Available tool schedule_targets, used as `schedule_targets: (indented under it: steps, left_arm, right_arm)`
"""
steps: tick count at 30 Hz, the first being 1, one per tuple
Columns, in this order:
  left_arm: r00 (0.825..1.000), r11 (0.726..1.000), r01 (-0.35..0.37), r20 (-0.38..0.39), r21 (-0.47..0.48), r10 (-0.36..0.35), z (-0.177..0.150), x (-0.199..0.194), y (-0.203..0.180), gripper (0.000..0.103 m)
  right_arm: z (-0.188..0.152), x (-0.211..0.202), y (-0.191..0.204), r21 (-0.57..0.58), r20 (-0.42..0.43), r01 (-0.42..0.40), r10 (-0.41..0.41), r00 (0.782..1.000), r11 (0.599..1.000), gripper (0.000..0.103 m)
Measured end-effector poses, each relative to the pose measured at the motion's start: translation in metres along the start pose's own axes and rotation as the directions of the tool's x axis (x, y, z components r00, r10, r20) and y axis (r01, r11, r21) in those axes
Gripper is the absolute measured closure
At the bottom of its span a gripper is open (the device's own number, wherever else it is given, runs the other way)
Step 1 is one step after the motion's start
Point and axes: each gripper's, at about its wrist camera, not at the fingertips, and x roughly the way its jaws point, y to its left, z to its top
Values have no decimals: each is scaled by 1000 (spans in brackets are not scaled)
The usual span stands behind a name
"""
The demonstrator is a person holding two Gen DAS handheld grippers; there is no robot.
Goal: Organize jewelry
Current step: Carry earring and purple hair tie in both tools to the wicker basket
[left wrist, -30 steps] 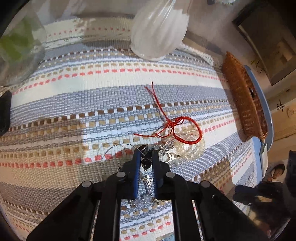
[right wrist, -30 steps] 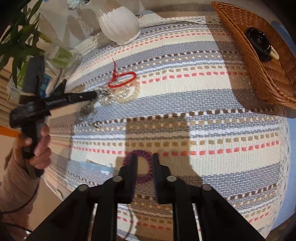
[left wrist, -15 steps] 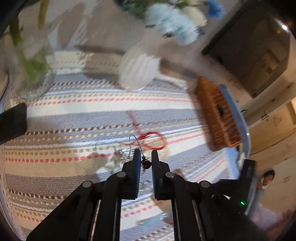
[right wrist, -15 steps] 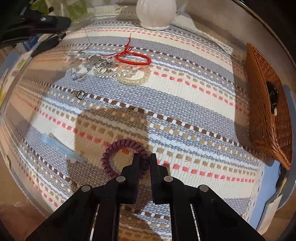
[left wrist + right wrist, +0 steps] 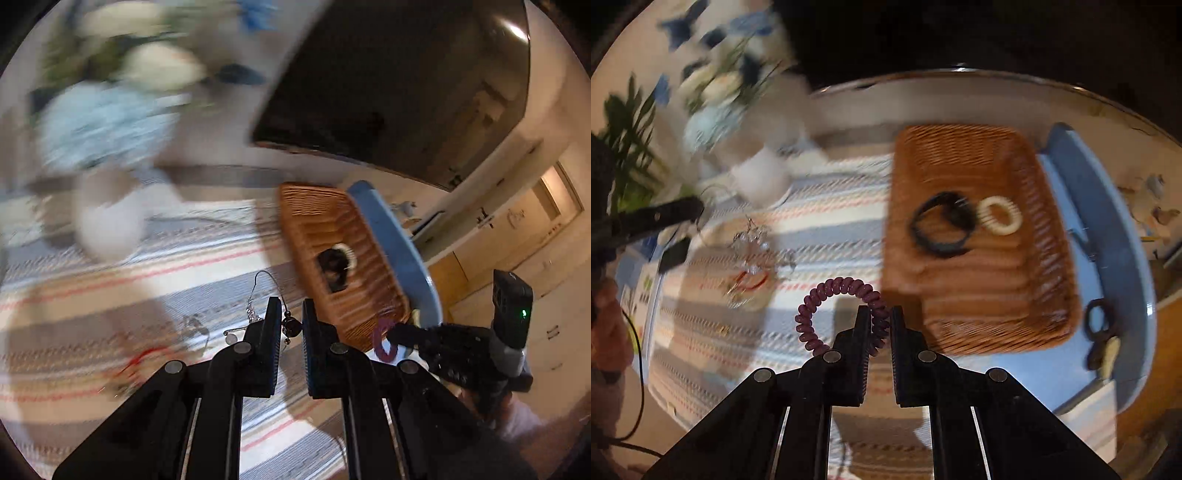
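My left gripper [image 5: 287, 325] is shut on a thin silver necklace with a dark bead [image 5: 290, 326], held above the striped cloth; its wire loops up to the left. My right gripper [image 5: 878, 326] is shut on a purple spiral hair tie [image 5: 834, 295], lifted off the cloth just left of the wicker basket [image 5: 964, 295]. The basket holds a black band [image 5: 942, 225] and a cream ring [image 5: 999, 216]. In the left wrist view the basket [image 5: 332, 295] lies ahead to the right, with the right gripper [image 5: 402, 338] and hair tie at its near corner.
A heap of crystal and red-cord jewelry [image 5: 753, 258] lies on the striped cloth [image 5: 831, 221]. A white vase [image 5: 761, 177] and flowers stand at the back. Black glasses [image 5: 1099, 325] lie on the blue table edge right of the basket.
Both grippers have lifted off the cloth with their items and swung toward the basket. The hair tie came up from the cloth, and the necklace pulled away from the heap.
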Motion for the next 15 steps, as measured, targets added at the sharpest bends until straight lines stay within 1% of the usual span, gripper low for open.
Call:
schedule_targets:
  steps: [3, 6, 8, 9, 11, 15]
  left_arm:
    - [999, 999, 31, -21, 27, -30, 13, 27, -29, 94]
    - [997, 998, 52, -55, 40, -50, 21, 58, -53, 94]
    - [992, 996, 84, -94, 39, -80, 23, 83, -69, 94]
    - [990, 995, 94, -112, 43, -89, 23, 93, -74, 94]
    - [986, 994, 88, -149, 67, -77, 21, 115, -88, 94]
    - [977, 993, 82, -203, 81, -64, 16, 147, -98, 94]
  right_arm:
    - [8, 2, -40, 55, 10, 42, -42, 999, 998, 93]
    - [10, 12, -80, 121, -4, 42, -42, 999, 992, 93]
    - [14, 18, -100, 140, -17, 42, -40, 999, 989, 93]
    - [14, 21, -107, 147, -24, 39, -36, 999, 988, 93]
    - [12, 26, -125, 158, -41, 41, -35, 999, 987, 93]
    - [11, 38, -136, 148, -62, 51, -42, 997, 988, 93]
